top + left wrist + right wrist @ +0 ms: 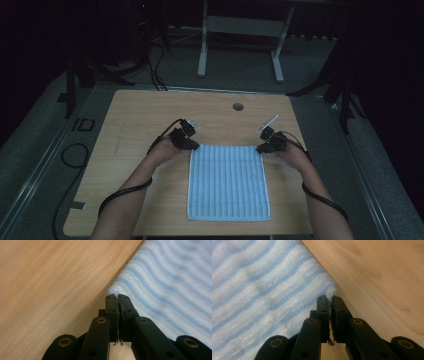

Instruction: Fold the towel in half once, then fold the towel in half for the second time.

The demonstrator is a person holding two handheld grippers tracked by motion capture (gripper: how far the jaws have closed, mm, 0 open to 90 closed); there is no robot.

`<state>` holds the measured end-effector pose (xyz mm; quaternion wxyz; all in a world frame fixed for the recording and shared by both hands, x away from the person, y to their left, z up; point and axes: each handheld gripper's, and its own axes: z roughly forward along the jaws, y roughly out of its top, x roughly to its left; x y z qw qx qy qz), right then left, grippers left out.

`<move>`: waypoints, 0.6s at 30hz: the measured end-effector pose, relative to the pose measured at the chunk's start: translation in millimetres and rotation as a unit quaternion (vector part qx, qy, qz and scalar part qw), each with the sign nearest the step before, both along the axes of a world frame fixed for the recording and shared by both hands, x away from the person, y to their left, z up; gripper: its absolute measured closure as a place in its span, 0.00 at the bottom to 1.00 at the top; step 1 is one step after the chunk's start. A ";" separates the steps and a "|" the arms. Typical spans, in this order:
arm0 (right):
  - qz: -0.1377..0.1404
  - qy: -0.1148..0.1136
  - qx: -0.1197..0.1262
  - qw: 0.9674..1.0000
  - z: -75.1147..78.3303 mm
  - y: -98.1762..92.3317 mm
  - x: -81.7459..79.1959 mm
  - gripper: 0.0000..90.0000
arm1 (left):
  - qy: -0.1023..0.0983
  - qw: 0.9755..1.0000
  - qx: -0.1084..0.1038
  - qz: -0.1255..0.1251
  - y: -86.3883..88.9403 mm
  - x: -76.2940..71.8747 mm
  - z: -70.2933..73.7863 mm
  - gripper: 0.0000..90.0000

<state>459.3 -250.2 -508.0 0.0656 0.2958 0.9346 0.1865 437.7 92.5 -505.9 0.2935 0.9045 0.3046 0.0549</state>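
The light-blue striped towel (228, 182) lies flat and spread out on the near middle of the wooden table (130, 120), its long sides running away from me and its near edge close to the table's front edge. I have my left gripper (192, 146) at the towel's far left corner and my right gripper (261, 148) at the far right corner; in both gripper views the jaws are pressed together with a sliver of the terry corner pinched between them, so each is clamped on the cloth. I judge this as the opening of a fold: both far corners are taken, but the towel is not yet lifted or doubled over, so carrying that edge toward the near edge and smoothing it are all left. A round cable hole (238, 106) sits in the table beyond the towel. I can read no brand, label or writing anywhere.
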 end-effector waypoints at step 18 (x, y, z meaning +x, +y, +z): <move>0.047 -0.087 0.044 0.994 53.7 -18.5 -101.6 0.96 | -0.053 0.997 -0.036 -0.048 13.6 -91.5 38.8 0.96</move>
